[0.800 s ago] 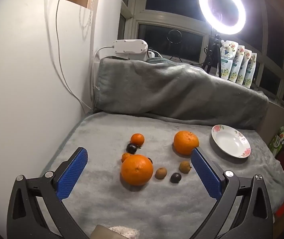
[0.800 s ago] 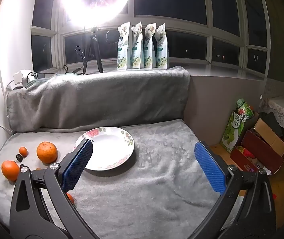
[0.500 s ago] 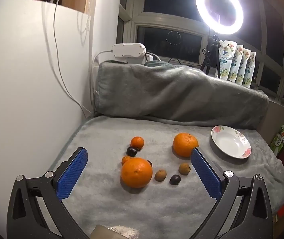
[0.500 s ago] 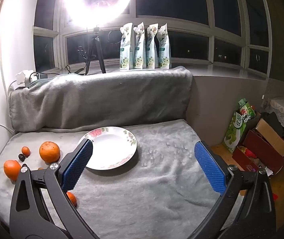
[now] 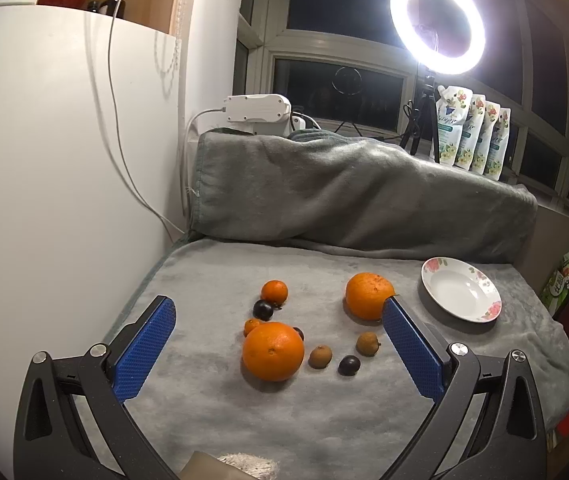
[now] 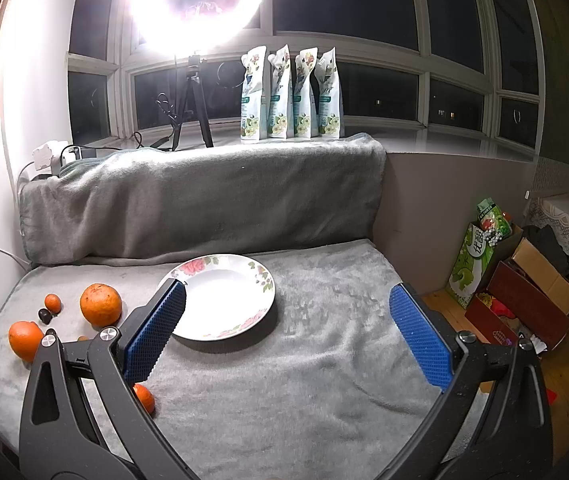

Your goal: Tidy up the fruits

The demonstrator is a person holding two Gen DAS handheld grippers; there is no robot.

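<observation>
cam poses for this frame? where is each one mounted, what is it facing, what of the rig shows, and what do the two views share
Left wrist: on the left gripper, angled down at the scattered fruit; both blue-padded fingers show, open.
Right wrist: on the right gripper, angled down at the plate and grey blanket; its fingers show, open.
Shared: plate, two big oranges, ring light.

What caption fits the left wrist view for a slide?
Open left hand-held gripper above round orange fruits on grey fleece blanket, empty white floral plate nearby.
</observation>
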